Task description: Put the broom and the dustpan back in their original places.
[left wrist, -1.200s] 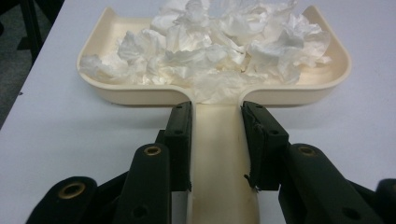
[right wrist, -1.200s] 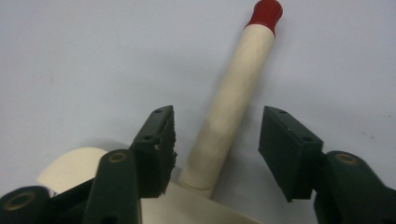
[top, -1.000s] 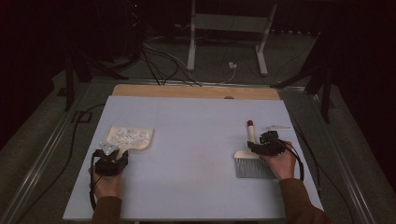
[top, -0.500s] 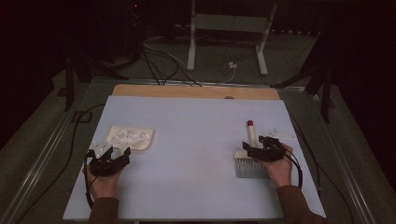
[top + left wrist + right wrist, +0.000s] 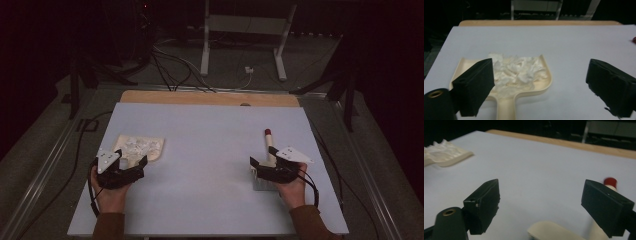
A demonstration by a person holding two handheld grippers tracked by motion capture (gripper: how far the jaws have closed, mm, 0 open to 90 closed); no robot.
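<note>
A cream dustpan (image 5: 150, 148) (image 5: 544, 83) holding white crumpled paper scraps (image 5: 516, 71) lies at the table's left. My left gripper (image 5: 131, 161) (image 5: 541, 70) hovers over the pan's handle (image 5: 505, 110). It is open, its jaws have just been opening, and the handle lies below them untouched. At the right lies a cream brush (image 5: 268, 147) (image 5: 549, 231) with a red handle tip (image 5: 610, 181). My right gripper (image 5: 262, 157) (image 5: 544, 188) stands open above it. Its jaws have also just been opening, and nothing is pressed between the pads.
The pale table sheet (image 5: 210, 150) ends at a wooden strip (image 5: 210, 98) on the far side. Beyond it stand a metal frame's legs (image 5: 205, 45) and cables on the floor. Metal rails run along both table sides.
The left jaws have spread apart off the dustpan handle and the gripper has lifted a little. The right jaws have widened and that hand has drawn back slightly; dustpan and brush stay put.
</note>
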